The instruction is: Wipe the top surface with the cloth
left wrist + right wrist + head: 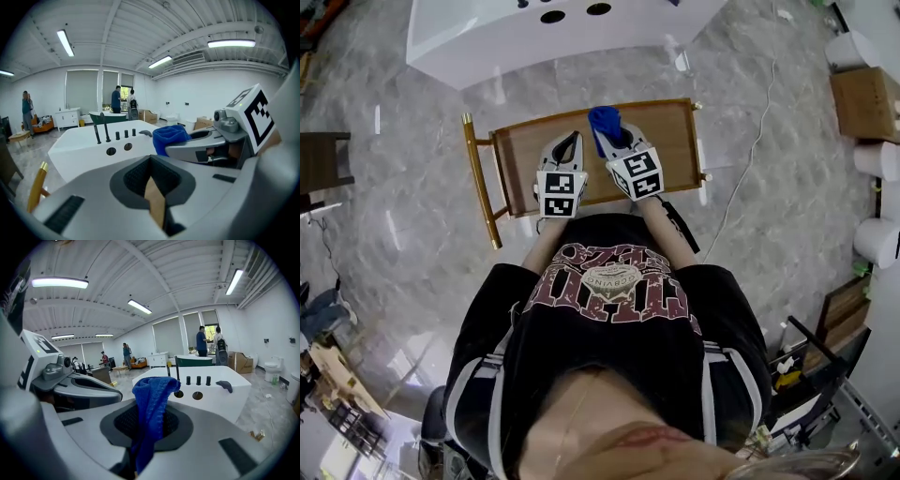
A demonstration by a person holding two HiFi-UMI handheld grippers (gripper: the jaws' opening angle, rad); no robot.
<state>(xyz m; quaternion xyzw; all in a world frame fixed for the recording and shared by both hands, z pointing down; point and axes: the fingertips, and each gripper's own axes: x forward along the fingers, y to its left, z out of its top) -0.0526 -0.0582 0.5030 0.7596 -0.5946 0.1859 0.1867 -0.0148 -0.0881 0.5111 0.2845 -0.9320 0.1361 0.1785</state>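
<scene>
The right claw [149,430] is clamping the blue cloth [152,390], holding it above the wooden table [525,155] near its far edge. The left claw [152,187] is hovering alongside, closed and empty.

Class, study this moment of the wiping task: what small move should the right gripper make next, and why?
Probably tip the right gripper down and lower it until the blue cloth meets the wooden tabletop. Its jaws are shut on the cloth, but its view looks level across the room, so the cloth seems held above the top, not pressed on it.
</scene>
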